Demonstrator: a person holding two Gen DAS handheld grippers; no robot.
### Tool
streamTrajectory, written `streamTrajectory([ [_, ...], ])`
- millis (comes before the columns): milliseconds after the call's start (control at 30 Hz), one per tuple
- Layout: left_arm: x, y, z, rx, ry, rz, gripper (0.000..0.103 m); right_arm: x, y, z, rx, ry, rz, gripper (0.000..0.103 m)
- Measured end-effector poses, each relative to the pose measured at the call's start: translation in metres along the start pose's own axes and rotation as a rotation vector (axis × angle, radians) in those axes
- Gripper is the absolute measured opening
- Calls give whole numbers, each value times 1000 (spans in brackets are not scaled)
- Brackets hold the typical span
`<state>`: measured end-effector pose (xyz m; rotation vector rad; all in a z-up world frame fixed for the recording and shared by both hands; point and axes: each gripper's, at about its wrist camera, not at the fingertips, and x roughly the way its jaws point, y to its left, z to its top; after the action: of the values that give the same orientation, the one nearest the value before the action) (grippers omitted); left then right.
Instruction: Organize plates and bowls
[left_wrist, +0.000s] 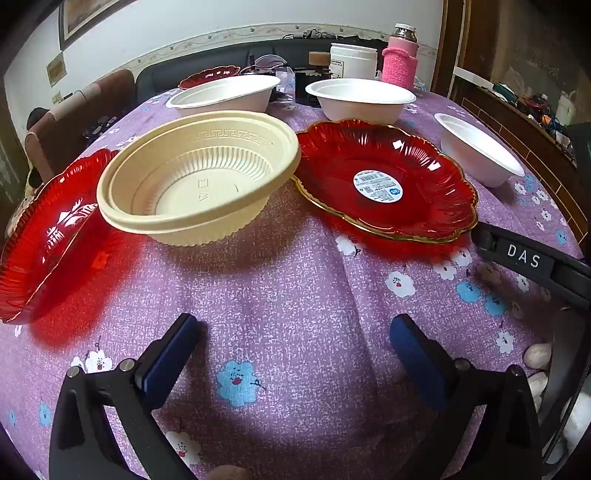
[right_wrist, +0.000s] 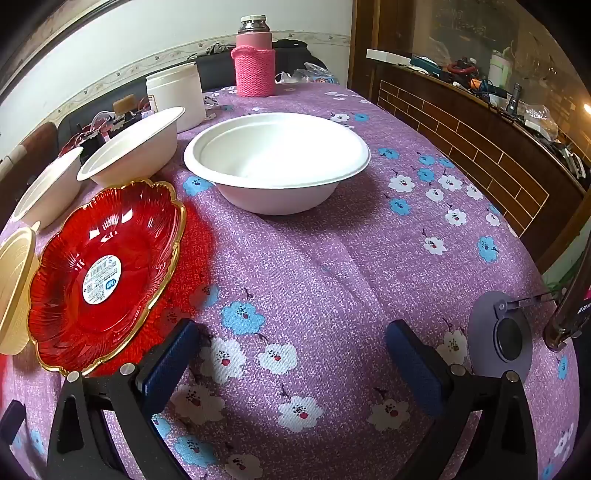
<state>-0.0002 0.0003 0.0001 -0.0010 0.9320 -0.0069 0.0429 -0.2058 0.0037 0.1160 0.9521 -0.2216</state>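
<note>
In the left wrist view, a cream ribbed bowl (left_wrist: 195, 181) leans on the rims of two red plates: one at the left (left_wrist: 48, 240), one with a gold rim and label at the right (left_wrist: 384, 181). Three white bowls (left_wrist: 229, 92) (left_wrist: 360, 98) (left_wrist: 480, 147) and another red plate (left_wrist: 208, 75) stand farther back. My left gripper (left_wrist: 293, 347) is open and empty over bare cloth. My right gripper (right_wrist: 291, 350) is open and empty; one finger (left_wrist: 524, 258) shows beside the labelled plate (right_wrist: 103, 273). A white bowl (right_wrist: 277, 158) stands ahead of it, two more (right_wrist: 136, 147) (right_wrist: 48, 188) at the left.
A purple flowered cloth (right_wrist: 332, 258) covers the table. A pink-sleeved flask (right_wrist: 255, 59), a white jar (right_wrist: 177, 92) and clutter stand at the far edge. A wooden counter (right_wrist: 480, 140) runs along the right. A grey round mount (right_wrist: 502, 332) sits near the right edge.
</note>
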Motion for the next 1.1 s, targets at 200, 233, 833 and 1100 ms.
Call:
streamTrajectory([
  [200,0,1,0,3,3,5,103,0,4,0,-10,-2,-12,102],
  [233,0,1,0,4,4,5,103,0,5,0,-10,-2,-11,102],
  [833,0,1,0,5,6,8,103,0,0,0,-3,0,-2,102],
  [1100,0,0,0,5,6,8,103,0,0,0,-2,0,-1,102],
])
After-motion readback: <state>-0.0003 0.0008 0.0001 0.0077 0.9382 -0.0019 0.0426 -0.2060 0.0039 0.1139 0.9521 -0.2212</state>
